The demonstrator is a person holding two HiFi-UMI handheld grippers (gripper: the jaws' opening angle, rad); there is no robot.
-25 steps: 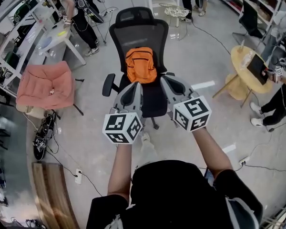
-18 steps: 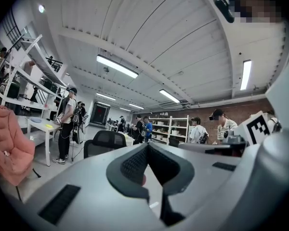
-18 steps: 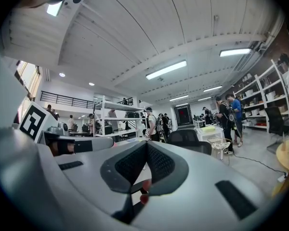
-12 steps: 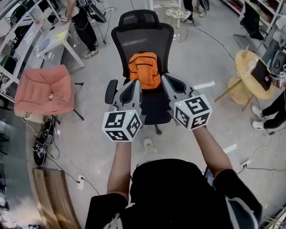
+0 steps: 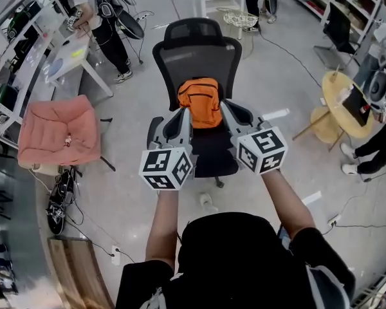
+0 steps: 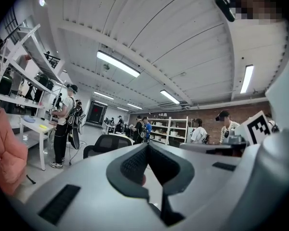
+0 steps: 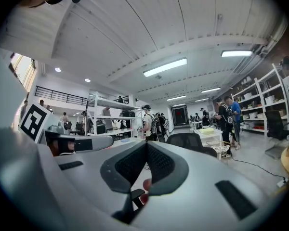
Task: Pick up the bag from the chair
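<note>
1. Your left hand-held gripper (image 5: 183, 117): jaws closed, empty, held level toward the chair's left side
2. Your right hand-held gripper (image 5: 228, 111): jaws closed, empty, toward the right side; the pair flank the bag, likely staged for a two-sided approach
3. Orange bag (image 5: 201, 102): upright at the seat's back edge, propped against the mesh backrest of the chair (image 5: 196, 53), not yet gripped
</note>
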